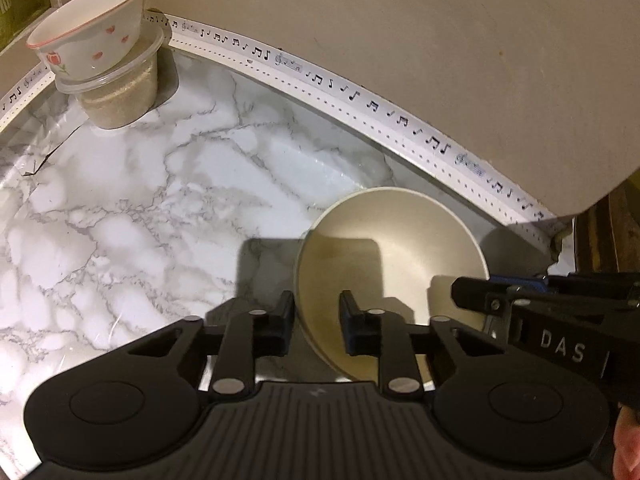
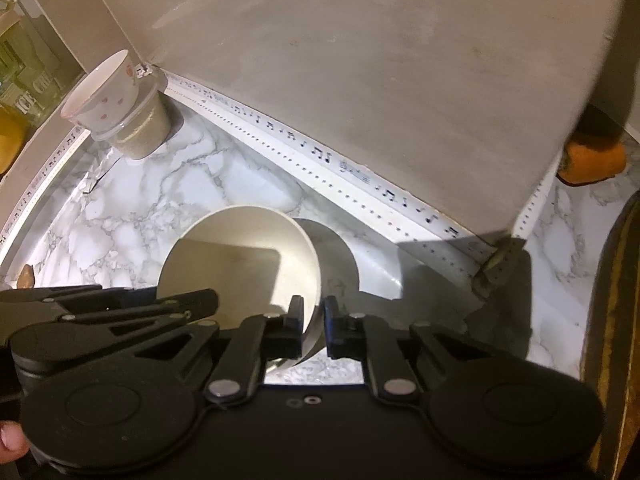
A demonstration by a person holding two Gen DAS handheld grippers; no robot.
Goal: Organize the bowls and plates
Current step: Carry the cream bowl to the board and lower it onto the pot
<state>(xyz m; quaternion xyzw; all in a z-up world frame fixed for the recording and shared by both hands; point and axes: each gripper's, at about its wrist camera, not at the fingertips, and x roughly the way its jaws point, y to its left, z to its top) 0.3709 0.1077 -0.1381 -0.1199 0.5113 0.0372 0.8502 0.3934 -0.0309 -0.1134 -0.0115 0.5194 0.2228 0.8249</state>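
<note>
From the left wrist view we have the marble surface point(image 1: 168, 208) lying bare from about seven o'clock round to eleven, so a hand could pass across that whole stretch. At eleven o'clock the corner is taken by a flowered bowl point(image 1: 90, 30) sitting on a clear plastic tub point(image 1: 120, 96), and from twelve round to three the grey wall point(image 1: 400, 60) with its music-note trim point(image 1: 360, 96) closes us in. At four o'clock the plain bowl point(image 1: 392, 256) fills the room between the fingers of the left gripper point(image 1: 316, 324) and the right gripper point(image 2: 313, 328), with an orange object point(image 2: 592, 162) past the wall's end at two o'clock in the right view.
</note>
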